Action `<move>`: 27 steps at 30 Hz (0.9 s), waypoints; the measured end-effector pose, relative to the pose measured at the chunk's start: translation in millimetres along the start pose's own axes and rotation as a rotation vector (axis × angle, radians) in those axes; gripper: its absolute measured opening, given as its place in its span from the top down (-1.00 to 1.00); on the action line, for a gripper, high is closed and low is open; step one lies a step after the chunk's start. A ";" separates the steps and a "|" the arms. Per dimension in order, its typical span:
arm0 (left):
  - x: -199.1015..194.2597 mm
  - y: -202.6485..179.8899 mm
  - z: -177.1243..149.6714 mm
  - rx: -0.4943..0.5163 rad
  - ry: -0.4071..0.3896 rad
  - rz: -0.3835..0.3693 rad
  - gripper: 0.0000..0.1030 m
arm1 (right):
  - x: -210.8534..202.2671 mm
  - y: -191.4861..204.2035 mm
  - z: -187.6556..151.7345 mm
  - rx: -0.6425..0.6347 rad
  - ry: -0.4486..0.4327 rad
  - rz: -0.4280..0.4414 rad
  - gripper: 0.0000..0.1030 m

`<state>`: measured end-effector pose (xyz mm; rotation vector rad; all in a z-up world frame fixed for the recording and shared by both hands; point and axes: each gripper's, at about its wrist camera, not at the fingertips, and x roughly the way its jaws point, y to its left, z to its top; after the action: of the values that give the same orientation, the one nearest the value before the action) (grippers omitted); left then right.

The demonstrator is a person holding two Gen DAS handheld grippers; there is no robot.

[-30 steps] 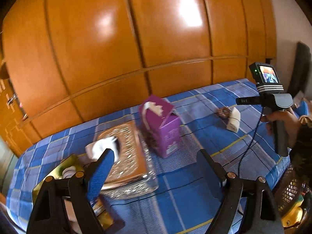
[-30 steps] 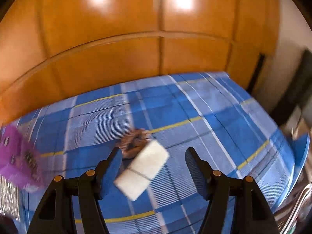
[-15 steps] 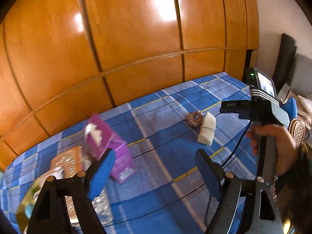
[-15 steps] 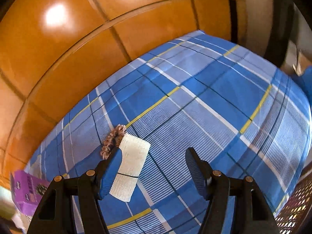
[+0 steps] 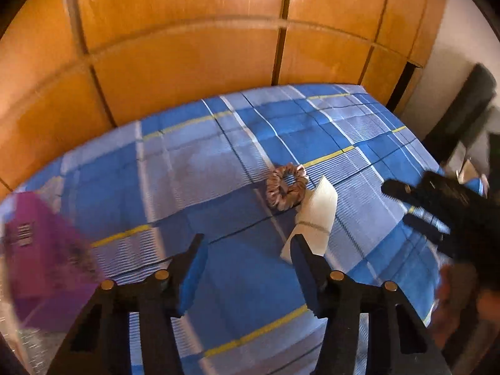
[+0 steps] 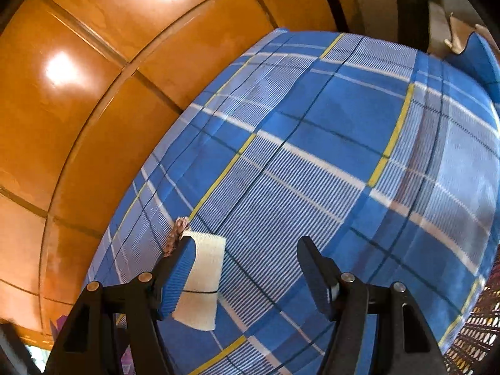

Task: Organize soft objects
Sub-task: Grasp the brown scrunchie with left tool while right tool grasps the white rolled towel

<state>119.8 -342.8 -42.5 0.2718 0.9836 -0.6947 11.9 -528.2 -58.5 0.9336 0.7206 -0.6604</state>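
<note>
While the left tongs [image 5: 247, 253] were closing with nothing between them, the left wrist view showed a pinkish-brown scrunchie [image 5: 286, 186] lying on the blue checked bedspread [image 5: 193, 168], touching a folded white cloth [image 5: 315, 215] just ahead of the tips. A purple box [image 5: 40, 250] sat blurred at left. In the right wrist view, the right tongs [image 6: 245, 268] stood apart, empty, above the bedspread [image 6: 328, 118]; the cloth [image 6: 204, 278] lay partly behind the left pad, the scrunchie [image 6: 176, 237] beyond it.
</note>
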 end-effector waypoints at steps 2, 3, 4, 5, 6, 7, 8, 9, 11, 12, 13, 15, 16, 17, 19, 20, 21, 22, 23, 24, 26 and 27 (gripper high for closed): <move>17.8 -4.2 10.2 -0.021 0.012 -0.027 -0.06 | 0.9 1.5 0.0 -0.004 0.004 0.010 -0.32; 23.7 -6.1 14.2 -0.025 0.015 -0.034 -0.06 | 0.6 1.2 -0.4 -0.001 0.004 0.014 -0.32; 33.2 -9.6 20.6 -0.030 0.023 -0.046 -0.06 | 0.7 0.4 -0.2 0.004 0.005 0.020 -0.33; 39.4 -11.3 25.3 -0.034 0.029 -0.049 -0.07 | 0.9 -0.8 0.0 0.012 0.007 0.028 -0.33; 46.2 -13.2 30.6 -0.040 0.034 -0.052 -0.07 | 1.1 -2.1 0.1 0.020 0.009 0.030 -0.33; 53.1 -15.4 36.0 -0.043 0.041 -0.064 -0.09 | 1.4 -3.5 0.4 0.029 0.011 0.034 -0.33; 61.2 -18.3 42.2 -0.042 0.053 -0.077 -0.12 | 1.8 -5.1 0.8 0.039 0.014 0.040 -0.33; 67.6 -20.3 47.4 -0.041 0.061 -0.077 -0.15 | 2.2 -6.6 1.3 0.048 0.017 0.046 -0.33; 79.4 -26.3 57.1 -0.039 0.071 -0.088 -0.30 | 3.2 -7.6 2.0 0.055 0.022 0.050 -0.33; 86.0 -30.0 61.4 -0.034 0.082 -0.094 -0.34 | 4.4 -7.6 2.2 0.058 0.027 0.058 -0.33; 90.5 -31.5 64.2 -0.030 0.090 -0.097 -0.35 | 5.3 -7.5 2.1 0.058 0.033 0.061 -0.33; 103.5 -35.5 70.2 -0.015 0.105 -0.084 -0.36 | 6.7 -7.5 2.1 0.059 0.041 0.069 -0.33; 109.8 -35.7 72.4 -0.007 0.117 -0.074 -0.35 | 7.6 -7.6 2.1 0.059 0.045 0.069 -0.33; 117.5 -33.9 74.2 -0.009 0.143 -0.068 -0.32 | 8.3 -7.6 1.9 0.060 0.048 0.069 -0.33; 127.2 -24.1 74.7 -0.048 0.187 -0.073 -0.03 | 9.7 -7.5 1.8 0.057 0.054 0.071 -0.33; 126.7 -16.0 73.4 -0.078 0.180 -0.078 0.18 | 10.5 -7.2 1.9 0.054 0.057 0.070 -0.33; 124.8 -9.5 71.8 -0.094 0.170 -0.071 0.33 | 11.1 -6.3 1.5 0.049 0.060 0.072 -0.32; 123.5 -2.5 69.5 -0.112 0.172 -0.067 0.53 | 12.0 -4.7 1.1 0.040 0.064 0.073 -0.32; 120.5 7.4 66.2 -0.144 0.171 -0.083 0.56 | 13.3 -2.5 0.3 0.027 0.070 0.069 -0.32; 118.6 12.4 64.3 -0.161 0.171 -0.089 0.58 | 15.2 -0.5 -1.1 0.015 0.080 0.069 -0.32; 112.4 23.6 57.0 -0.182 0.170 -0.081 0.63 | 19.5 3.7 -3.3 -0.009 0.103 0.065 -0.32; 109.0 25.4 52.9 -0.181 0.164 -0.067 0.64 | 21.0 5.8 -4.9 -0.020 0.112 0.063 -0.32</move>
<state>211.2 -395.6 -107.3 0.1382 1.2087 -0.6467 27.5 -525.3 -74.2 0.9768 0.7923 -0.5475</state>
